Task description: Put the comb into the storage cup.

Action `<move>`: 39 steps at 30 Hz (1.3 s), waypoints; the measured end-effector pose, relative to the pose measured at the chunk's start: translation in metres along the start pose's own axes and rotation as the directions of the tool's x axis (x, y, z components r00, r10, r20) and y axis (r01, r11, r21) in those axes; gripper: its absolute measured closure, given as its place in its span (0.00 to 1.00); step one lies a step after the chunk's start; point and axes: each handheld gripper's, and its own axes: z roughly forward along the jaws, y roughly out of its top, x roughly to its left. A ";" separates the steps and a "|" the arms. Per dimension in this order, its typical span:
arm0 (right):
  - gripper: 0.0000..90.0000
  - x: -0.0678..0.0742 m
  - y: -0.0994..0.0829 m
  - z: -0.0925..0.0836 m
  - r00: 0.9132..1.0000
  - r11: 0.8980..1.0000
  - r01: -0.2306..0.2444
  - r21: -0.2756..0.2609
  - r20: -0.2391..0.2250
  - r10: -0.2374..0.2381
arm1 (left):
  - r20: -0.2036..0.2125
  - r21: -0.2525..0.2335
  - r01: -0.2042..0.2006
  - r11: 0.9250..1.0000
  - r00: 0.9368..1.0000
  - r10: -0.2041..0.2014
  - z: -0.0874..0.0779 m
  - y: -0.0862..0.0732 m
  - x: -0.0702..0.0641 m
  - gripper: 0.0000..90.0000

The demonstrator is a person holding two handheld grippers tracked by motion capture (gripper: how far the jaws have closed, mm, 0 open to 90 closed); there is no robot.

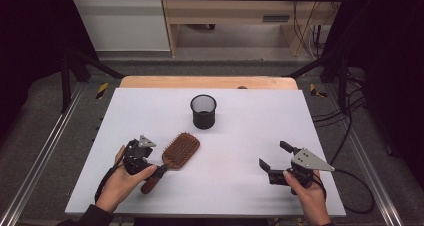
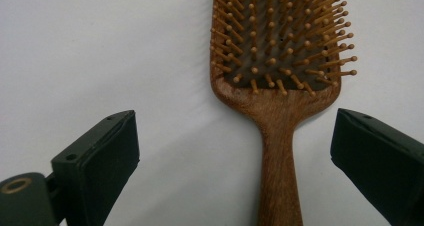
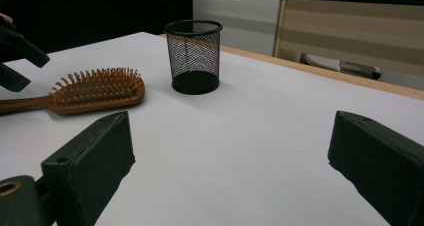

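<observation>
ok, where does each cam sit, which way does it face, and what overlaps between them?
High view: above the person's side, looking forward and down on the table; both forearms, left gripper and right gripper show.
Left gripper view: rides the left gripper, looking down on the hairbrush handle between its open jaws.
Right gripper view: rides the right gripper, low, looking across the table at the mesh cup; own jaws open.
Shared: the hairbrush appears in all three views; the mesh cup in the high and right gripper views.
</observation>
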 end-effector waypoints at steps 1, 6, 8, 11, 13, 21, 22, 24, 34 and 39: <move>0.05 0.000 0.000 0.000 1.000 1.000 0.000 0.000 0.001 0.000 | 0.004 0.005 -0.005 1.000 1.000 0.005 0.000 0.000 0.000 0.06; 0.05 -0.001 0.000 0.000 1.000 1.000 -0.006 0.002 0.007 0.006 | 0.036 0.033 -0.008 0.999 0.999 0.007 0.004 0.000 -0.004 0.06; 0.05 -0.001 0.000 0.000 1.000 1.000 -0.002 0.004 0.004 0.002 | 0.043 0.050 -0.020 0.999 0.999 0.018 0.007 0.001 -0.007 0.07; 0.05 0.000 -0.001 0.001 1.000 1.000 0.000 0.009 0.001 0.000 | 0.051 0.071 -0.032 0.997 0.998 0.028 0.012 0.002 -0.010 0.07; 0.05 0.000 -0.001 0.001 1.000 1.000 -0.002 0.010 0.001 0.002 | 0.054 0.081 -0.034 0.996 0.998 0.029 0.014 0.002 -0.011 0.07; 0.05 -0.001 -0.001 0.002 1.000 1.000 -0.003 0.011 0.003 0.003 | 0.064 0.109 -0.058 0.992 0.997 0.052 0.018 0.005 -0.012 0.16; 0.05 -0.001 -0.001 0.001 1.000 1.000 -0.003 0.011 0.003 0.003 | 0.066 0.109 -0.060 0.992 0.996 0.053 0.018 0.005 -0.013 0.17; 0.05 -0.001 -0.001 0.001 1.000 1.000 -0.005 0.011 0.002 0.005 | 0.077 0.112 -0.067 0.991 0.995 0.059 0.017 0.006 -0.013 0.23; 0.05 -0.001 -0.001 0.002 1.000 1.000 -0.002 0.013 -0.001 0.002 | 0.078 0.142 -0.063 0.988 0.996 0.052 0.020 0.008 -0.012 0.44; 0.05 -0.001 -0.001 0.002 1.000 1.000 -0.001 0.014 -0.001 0.001 | 0.086 0.161 -0.070 0.985 0.995 0.057 0.022 0.007 -0.013 0.50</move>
